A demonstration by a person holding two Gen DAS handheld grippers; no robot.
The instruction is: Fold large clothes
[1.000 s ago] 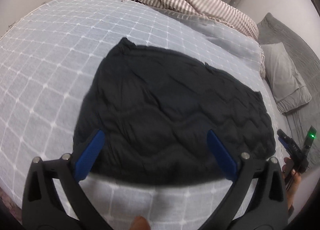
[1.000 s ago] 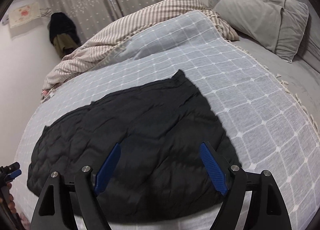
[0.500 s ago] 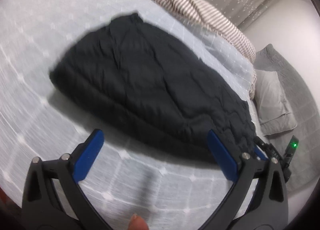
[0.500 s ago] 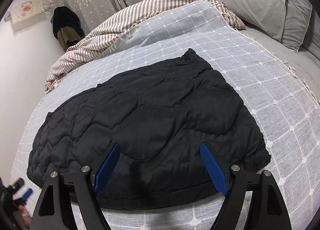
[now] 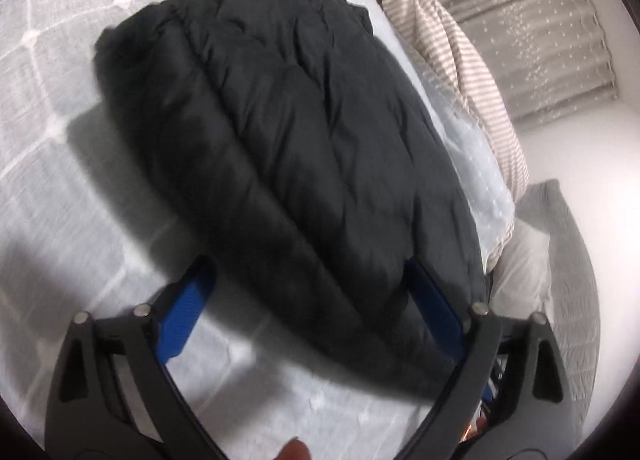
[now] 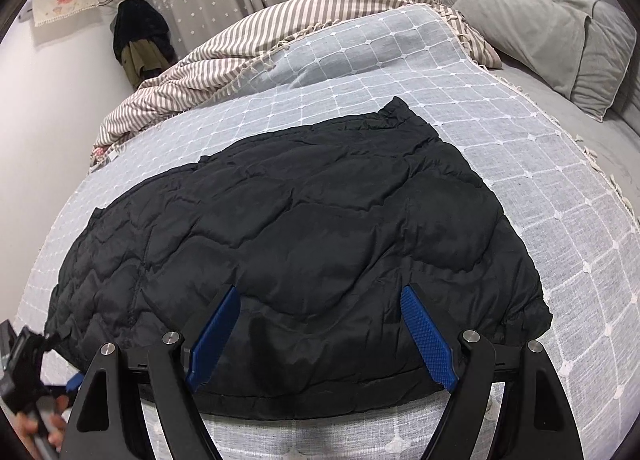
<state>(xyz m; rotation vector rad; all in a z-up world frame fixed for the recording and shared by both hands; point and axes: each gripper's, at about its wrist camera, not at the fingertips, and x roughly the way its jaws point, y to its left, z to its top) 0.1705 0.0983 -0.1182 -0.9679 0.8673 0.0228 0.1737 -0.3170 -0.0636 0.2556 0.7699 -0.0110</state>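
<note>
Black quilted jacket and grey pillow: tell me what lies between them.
Only bedding: the white-grid bedspread, then bare grey sheet, separates the black quilted jacket from the grey pillow. The right wrist view shows it.

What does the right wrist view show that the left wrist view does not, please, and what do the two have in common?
Only the right wrist view shows the dark clothes hanging by the curtain, the cloth pinned on the wall, and the left gripper at the jacket's near left edge.

Only the left wrist view shows the jacket's side up close, blurred, with the left gripper's jaws just closing a little but still wide, not yet pressing on it.

Both show the black quilted jacket flat on the checked bedspread, the striped blanket, the curtain and the grey pillow.
</note>
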